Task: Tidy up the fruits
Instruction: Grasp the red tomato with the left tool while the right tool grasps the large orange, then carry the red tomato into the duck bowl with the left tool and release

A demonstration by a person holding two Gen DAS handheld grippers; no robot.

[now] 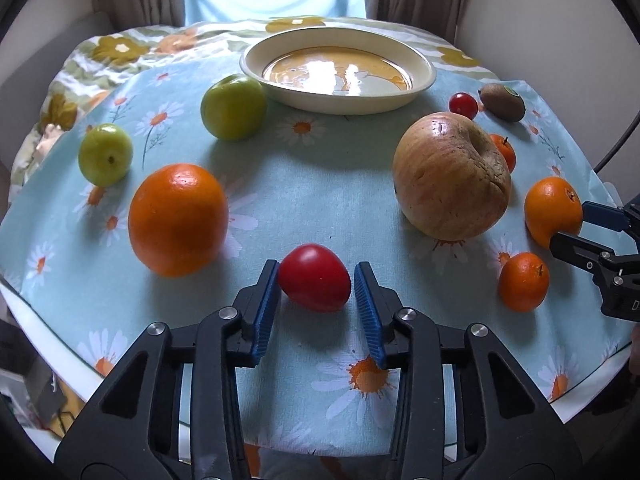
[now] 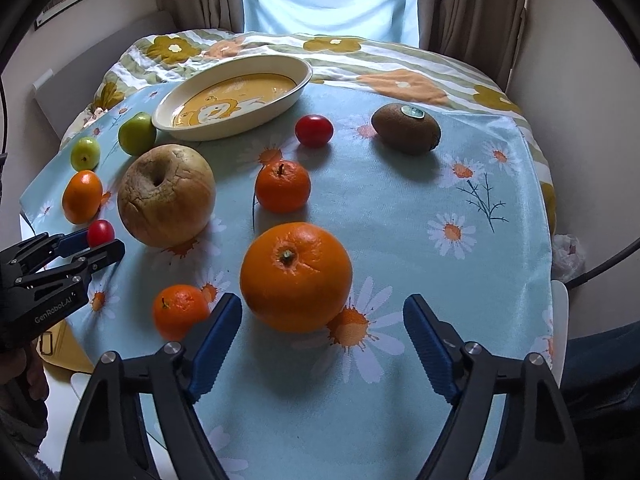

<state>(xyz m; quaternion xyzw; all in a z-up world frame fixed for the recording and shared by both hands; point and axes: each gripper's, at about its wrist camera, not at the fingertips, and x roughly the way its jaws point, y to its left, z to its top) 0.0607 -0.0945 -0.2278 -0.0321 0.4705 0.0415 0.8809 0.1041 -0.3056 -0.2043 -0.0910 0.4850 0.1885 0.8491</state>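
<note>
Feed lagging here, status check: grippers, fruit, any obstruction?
Left gripper shut on red tomato. Right gripper open, large orange just ahead of its jaws, untouched. Small mandarin close beside it; dish empty.

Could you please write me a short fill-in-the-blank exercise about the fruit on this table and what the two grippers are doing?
1. The left gripper has its pads on either side of a small red ____.
2. The oval dish at the far side of the table holds ____ fruit.
3. The brown fruit with a sticker, the ____, lies at the far right in the right wrist view.
4. The right gripper is open, and the fruit just ahead of it is the large ____.

Missing words: tomato; no; kiwi; orange
</note>
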